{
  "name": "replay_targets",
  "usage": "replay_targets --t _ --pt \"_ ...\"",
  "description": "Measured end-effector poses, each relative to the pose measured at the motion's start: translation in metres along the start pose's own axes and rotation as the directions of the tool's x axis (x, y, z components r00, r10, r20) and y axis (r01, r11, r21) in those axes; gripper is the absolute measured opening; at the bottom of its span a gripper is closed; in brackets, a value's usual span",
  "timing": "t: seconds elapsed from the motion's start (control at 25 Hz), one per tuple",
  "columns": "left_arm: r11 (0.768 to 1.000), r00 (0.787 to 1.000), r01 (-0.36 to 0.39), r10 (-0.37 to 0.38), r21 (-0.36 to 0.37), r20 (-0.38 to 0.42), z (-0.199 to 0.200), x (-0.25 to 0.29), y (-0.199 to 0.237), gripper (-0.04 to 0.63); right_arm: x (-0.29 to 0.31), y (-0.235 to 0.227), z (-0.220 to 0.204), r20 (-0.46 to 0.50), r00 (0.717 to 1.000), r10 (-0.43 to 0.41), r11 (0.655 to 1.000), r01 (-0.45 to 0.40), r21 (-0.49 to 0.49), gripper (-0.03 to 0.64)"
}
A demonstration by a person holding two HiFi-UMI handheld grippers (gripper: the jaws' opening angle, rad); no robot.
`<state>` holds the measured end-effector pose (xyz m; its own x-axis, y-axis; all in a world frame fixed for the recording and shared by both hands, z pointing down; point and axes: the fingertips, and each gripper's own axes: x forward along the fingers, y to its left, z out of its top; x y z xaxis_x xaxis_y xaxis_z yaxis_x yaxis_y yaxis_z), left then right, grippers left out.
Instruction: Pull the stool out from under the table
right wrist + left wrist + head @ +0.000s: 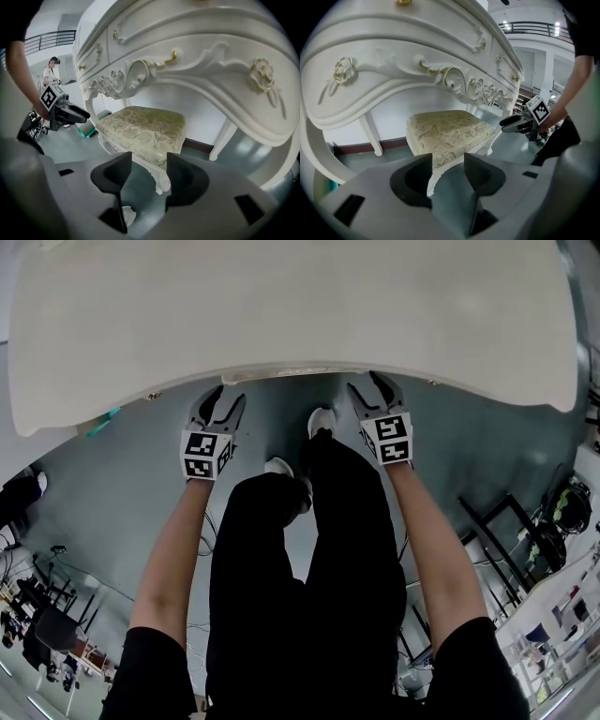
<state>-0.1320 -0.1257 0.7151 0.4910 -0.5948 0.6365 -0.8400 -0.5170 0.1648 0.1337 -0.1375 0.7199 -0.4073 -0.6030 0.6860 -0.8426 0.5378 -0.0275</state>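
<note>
Grey-green floor (122, 493), ornate white carved table (281, 315); cream floral-cushioned stool (447, 131) stands upright beneath it, front corners toward the left gripper (228, 399) and right gripper (366, 382), both with jaws apart and empty.

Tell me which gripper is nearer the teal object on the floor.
Left. In the head view the left gripper hangs just right of the teal object; the right gripper is farther right, past the person's legs.

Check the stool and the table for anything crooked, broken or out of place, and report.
Nothing stands out. The stool stands upright under the table, its cushion flat and unmarked. The table's carved front shows no breaks. The left gripper and the right gripper are both open, gripping nothing.
</note>
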Motion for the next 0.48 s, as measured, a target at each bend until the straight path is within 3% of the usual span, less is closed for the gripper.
replay_targets --t 0.2,0.48 --pt "0.999 0.999 -0.053 0.053 -0.008 -0.004 -0.013 0.013 0.017 0.215 0.021 -0.007 -0.01 0.001 1.0 -0.009 1.0 0.009 0.023 0.282" --pt "0.998 0.997 -0.06 0.058 -0.035 -0.044 -0.022 0.034 0.033 0.284 0.04 -0.013 -0.01 -0.027 1.0 0.0 1.0 0.0 0.017 0.306"
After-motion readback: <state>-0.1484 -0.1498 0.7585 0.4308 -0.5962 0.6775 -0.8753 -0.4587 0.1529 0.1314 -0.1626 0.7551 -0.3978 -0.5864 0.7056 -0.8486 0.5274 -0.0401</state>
